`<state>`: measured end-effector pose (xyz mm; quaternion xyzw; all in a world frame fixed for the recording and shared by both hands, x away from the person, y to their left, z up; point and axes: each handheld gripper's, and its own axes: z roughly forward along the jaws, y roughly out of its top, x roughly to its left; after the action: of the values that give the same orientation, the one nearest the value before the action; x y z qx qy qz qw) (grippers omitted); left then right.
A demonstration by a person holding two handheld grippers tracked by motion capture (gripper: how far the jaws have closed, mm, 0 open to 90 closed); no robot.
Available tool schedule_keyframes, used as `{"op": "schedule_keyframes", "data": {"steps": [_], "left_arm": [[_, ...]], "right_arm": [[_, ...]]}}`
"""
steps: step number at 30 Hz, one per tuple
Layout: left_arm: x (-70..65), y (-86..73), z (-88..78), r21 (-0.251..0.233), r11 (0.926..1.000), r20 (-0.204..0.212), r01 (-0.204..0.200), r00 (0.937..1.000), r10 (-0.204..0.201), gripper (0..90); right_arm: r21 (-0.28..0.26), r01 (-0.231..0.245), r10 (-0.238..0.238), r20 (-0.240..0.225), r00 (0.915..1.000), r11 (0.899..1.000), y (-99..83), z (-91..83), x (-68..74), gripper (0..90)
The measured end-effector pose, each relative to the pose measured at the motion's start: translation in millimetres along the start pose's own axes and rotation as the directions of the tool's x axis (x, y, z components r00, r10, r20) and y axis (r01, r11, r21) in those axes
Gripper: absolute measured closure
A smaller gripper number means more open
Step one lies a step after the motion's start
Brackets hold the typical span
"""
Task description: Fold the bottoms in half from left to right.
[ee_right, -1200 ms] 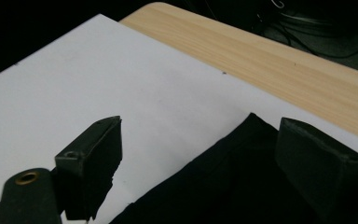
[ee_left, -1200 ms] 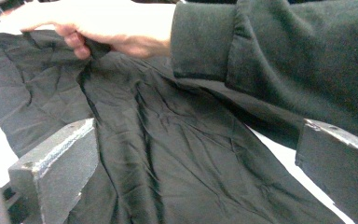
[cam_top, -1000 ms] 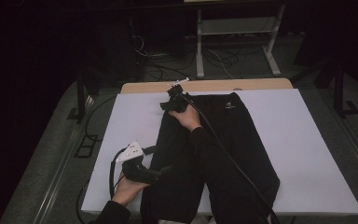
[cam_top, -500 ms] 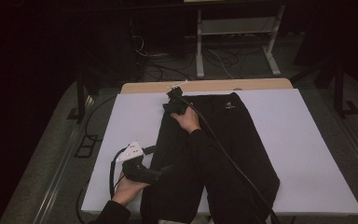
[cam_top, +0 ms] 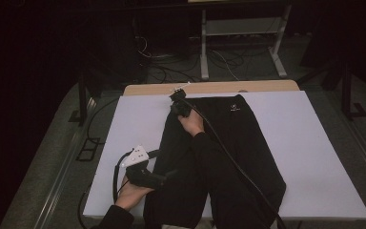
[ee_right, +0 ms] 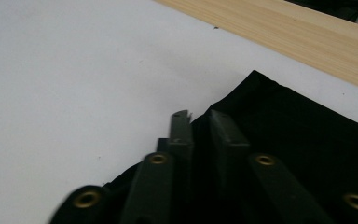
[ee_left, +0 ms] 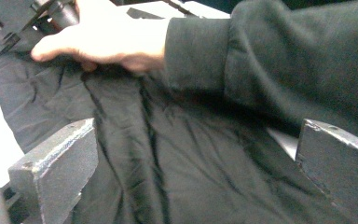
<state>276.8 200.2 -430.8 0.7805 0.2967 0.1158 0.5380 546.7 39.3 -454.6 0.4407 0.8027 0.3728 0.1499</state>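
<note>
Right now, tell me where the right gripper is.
In the high view, the right gripper sits at the far left corner of the black trousers, jaws closing on the cloth edge.

Right tool [ee_right: 200, 126] jaws just closing; left tool [ee_left: 191, 172] wide apart.

Tongs [ee_right: 199, 122]: jaws just closing, pinching the black garment's [ee_right: 298, 135] edge.
Surface [ee_right: 74, 70]: white, under the garment.
Far edge: bare wood strip [ee_right: 298, 37].
</note>
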Motion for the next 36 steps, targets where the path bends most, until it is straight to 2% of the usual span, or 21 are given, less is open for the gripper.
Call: {"op": "schedule_keyframes", "data": {"steps": [6, 7, 9, 14, 19, 24, 28, 36], "left_arm": [[-0.1, 2.0, -8.9, -0.01, 0.9994, -0.028, 0.032, 0.9991, -0.032, 0.0], [-0.6, 2.1, -12.1, 0.023, 0.9992, -0.037, 0.032, 0.9988, -0.031, 0.0], [-0.3, 0.4, -16.0, 0.048, 0.9979, -0.043, 0.043, 0.9983, -0.04, 0.0], [4.1, -3.5, -22.8, 0.079, 0.9937, -0.051, 0.08, 0.9958, -0.076, 0.0], [9.4, -8.9, -28.4, 0.112, 0.9863, -0.053, 0.121, 0.9919, -0.116, 0.0], [9.2, -10.4, -32.0, 0.125, 0.984, -0.055, 0.127, 0.9911, -0.121, 0.0], [9.2, -13.8, -35.8, 0.155, 0.979, -0.058, 0.132, 0.9905, -0.125, 0.0], [6.7, -17.8, -42.4, 0.183, 0.9733, -0.055, 0.139, 0.9899, -0.131, 0.0]], "right_arm": [[0.007, 0.003, -0.003, -0.008, 1.0, 1.0, 0.8, -2.8, -1.0, 85.9], [0.006, 0.0, 0.0, -0.014, 0.9999, 1.0, 0.7, -5.3, -0.6, 86.3], [-0.004, -0.001, 0.001, -0.019, 0.9998, 1.0, 0.1, -8.5, -0.7, 86.5], [-0.009, -0.005, 0.005, -0.03, 0.9995, 1.0, -2.6, -12.8, -1.8, 86.6], [-0.037, -0.022, 0.02, -0.065, 0.9977, 0.999, -5.7, -21.0, -4.6, 86.8], [-0.04, -0.015, 0.012, -0.06, 0.9981, 0.999, -5.5, -25.5, -4.7, 86.9], [-0.054, -0.014, 0.011, -0.058, 0.9983, 0.998, -6.6, -31.8, -5.2, 86.9], [-0.059, -0.014, 0.011, -0.055, 0.9984, 0.998, -6.9, -36.9, -6.6, 86.8]]}}
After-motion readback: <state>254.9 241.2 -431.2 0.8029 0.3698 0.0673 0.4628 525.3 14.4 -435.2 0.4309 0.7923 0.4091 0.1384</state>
